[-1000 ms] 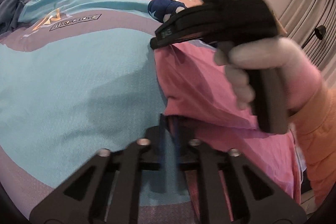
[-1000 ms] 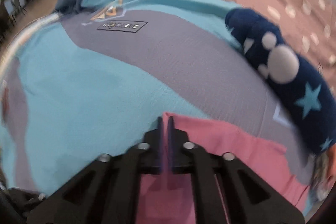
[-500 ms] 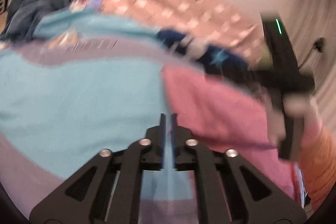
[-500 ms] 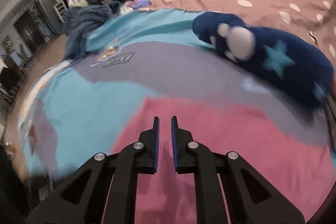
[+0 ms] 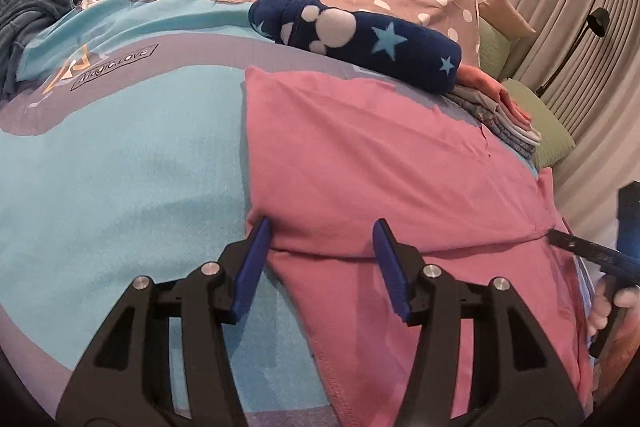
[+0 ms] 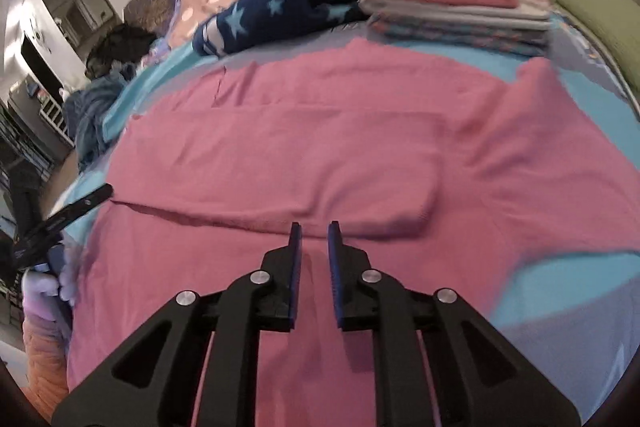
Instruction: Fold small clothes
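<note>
One pink cotton garment (image 5: 380,163) lies spread on the bed, on top of a turquoise and grey bedspread (image 5: 120,163), with one flap folded over so that a straight fold edge runs across its middle. Two sets of tongs are at work over it. The left tongs (image 5: 320,227) have their two blue-padded fingers (image 5: 256,239) standing well apart and widening, straddling the near left corner of the folded flap; the cloth lies between them but the pads do not press it. The right tongs (image 6: 314,227) show a narrow gap, also widening, poised just at the fold edge with nothing pinched between the pads. A gloved hand (image 5: 612,303) grips the right tool's handle at the edge of the left wrist view.

Beyond the pink garment rests one dark blue plush roll (image 5: 360,39) printed with pale stars and white dots. Beside it stands one stack of folded clothes (image 6: 460,7), at least three layers: salmon on top, grey below, patterned at the bottom. Two green cushions (image 6: 600,3) lie at the bed's far side.
</note>
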Motion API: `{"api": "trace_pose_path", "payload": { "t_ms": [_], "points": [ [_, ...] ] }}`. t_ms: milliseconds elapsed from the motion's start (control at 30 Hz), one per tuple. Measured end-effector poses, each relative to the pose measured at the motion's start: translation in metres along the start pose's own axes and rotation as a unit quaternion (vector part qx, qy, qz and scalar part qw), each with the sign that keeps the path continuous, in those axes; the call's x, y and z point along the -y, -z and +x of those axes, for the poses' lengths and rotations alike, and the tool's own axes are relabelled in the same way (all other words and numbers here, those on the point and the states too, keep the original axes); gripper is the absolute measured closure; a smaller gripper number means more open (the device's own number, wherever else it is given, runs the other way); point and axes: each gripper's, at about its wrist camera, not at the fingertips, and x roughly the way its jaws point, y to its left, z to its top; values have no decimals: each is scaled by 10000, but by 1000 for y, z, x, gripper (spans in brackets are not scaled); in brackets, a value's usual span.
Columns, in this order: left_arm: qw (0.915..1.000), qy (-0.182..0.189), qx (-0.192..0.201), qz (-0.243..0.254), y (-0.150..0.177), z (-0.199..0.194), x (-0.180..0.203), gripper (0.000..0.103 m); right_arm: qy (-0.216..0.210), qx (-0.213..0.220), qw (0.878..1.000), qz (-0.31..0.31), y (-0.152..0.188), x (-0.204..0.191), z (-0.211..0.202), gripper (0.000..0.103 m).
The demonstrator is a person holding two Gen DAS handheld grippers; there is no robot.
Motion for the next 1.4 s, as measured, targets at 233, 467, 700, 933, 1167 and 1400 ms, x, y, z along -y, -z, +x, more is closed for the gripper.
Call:
{"api": "trace_pose_path", "payload": {
  "t_ms": [233, 467, 700, 933, 1167, 1400],
  "points": [
    [9986, -487, 206, 39, 1, -12, 12, 31, 875, 638, 9845, 1383, 22, 119, -60, 77],
    [9946, -716, 317, 687, -10, -18, 71, 19, 2238, 685, 9594, 1576, 33, 222, -92, 68],
    [9948, -320, 219, 940, -23, 6, 139, 14, 2646, 486, 9520, 1458, 21, 272, -76, 50],
    [9914, -276, 64, 1279, -25, 48, 188, 12, 2812, 385, 9496, 1334, 11, 296, -56, 50],
    [9912, -168, -160, 1306, -20, 75, 196, 12, 2939, 313, 9413, 1632, 7, 322, -46, 51],
    [9939, -62, -277, 1067, -18, 85, 181, 12, 2373, 405, 9391, 2453, 5, 335, -61, 101]
  ]
}}
